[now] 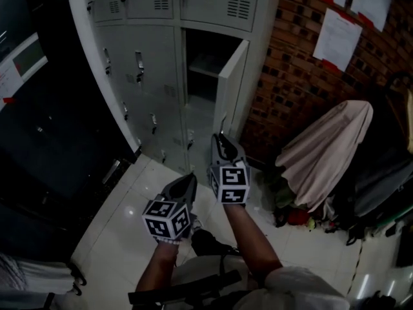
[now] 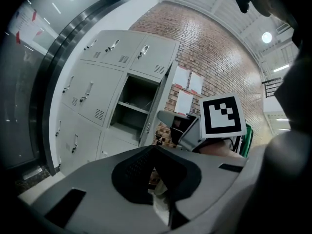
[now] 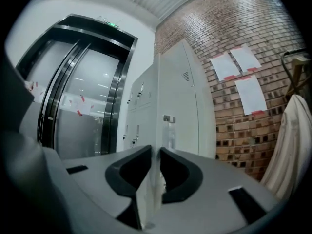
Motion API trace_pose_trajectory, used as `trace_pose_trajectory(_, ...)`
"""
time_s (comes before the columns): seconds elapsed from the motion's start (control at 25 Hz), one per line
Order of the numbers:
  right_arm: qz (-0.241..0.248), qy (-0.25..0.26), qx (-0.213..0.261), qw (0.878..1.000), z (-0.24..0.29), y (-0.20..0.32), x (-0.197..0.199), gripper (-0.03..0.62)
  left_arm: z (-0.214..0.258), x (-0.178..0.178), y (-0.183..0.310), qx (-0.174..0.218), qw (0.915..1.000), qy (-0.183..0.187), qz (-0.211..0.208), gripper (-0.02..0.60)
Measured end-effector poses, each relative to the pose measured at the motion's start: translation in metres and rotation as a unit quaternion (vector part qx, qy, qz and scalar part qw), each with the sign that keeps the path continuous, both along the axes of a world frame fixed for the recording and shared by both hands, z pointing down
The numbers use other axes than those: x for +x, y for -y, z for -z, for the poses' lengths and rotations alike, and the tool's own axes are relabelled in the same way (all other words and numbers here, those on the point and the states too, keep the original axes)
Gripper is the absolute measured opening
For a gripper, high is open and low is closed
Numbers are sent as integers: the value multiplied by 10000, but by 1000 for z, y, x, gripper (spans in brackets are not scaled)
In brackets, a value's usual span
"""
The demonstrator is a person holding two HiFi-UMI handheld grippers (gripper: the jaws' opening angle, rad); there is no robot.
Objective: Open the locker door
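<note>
The grey locker bank point(image 1: 139, 63) has one door point(image 1: 231, 86) swung out, baring a dark compartment with a shelf point(image 1: 203, 66). My right gripper point(image 1: 221, 136) reaches up to that door's lower free edge. In the right gripper view the door point(image 3: 178, 111) stands edge-on, and the right gripper point(image 3: 156, 152) has its jaws pressed on that edge from both sides. My left gripper point(image 1: 191, 178) hangs lower and to the left, away from the lockers. In the left gripper view the left gripper point(image 2: 155, 151) has its tips together with nothing held, facing the open compartment point(image 2: 136, 101).
A brick wall point(image 1: 303, 57) with pinned papers point(image 1: 339, 37) stands right of the lockers. A beige cloth point(image 1: 329, 147) drapes over clutter and bags at the right. Dark glass doors point(image 1: 45, 141) fill the left. The floor point(image 1: 129, 237) is pale tile.
</note>
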State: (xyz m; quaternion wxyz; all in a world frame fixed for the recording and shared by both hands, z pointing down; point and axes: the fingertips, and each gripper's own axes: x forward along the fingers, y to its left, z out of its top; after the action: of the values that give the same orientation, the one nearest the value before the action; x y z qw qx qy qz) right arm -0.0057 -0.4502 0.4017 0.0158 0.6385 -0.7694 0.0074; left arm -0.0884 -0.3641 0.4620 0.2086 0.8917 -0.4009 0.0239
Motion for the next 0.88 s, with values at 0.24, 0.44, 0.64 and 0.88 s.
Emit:
trace_pose_trajectory(0.24, -250, 44, -13, 9997, -2, -19, 36, 67, -1, 27, -17, 7, 9996, 16, -279, -8)
trace_pose_trajectory(0.44, -530, 79, 5, 9986, -1, -30, 64, 67, 2, 39, -24, 53, 9991, 41, -427, -8)
trace_pose_trajectory(0.64, -713, 116, -11, 9974, -2, -36, 83, 67, 2, 44, -29, 59, 9987, 45, -509, -8)
trace_pose_trajectory(0.88, -782, 163, -37, 9968, 0, -36, 84, 66, 8, 41, -30, 117, 9987, 68, -487, -8)
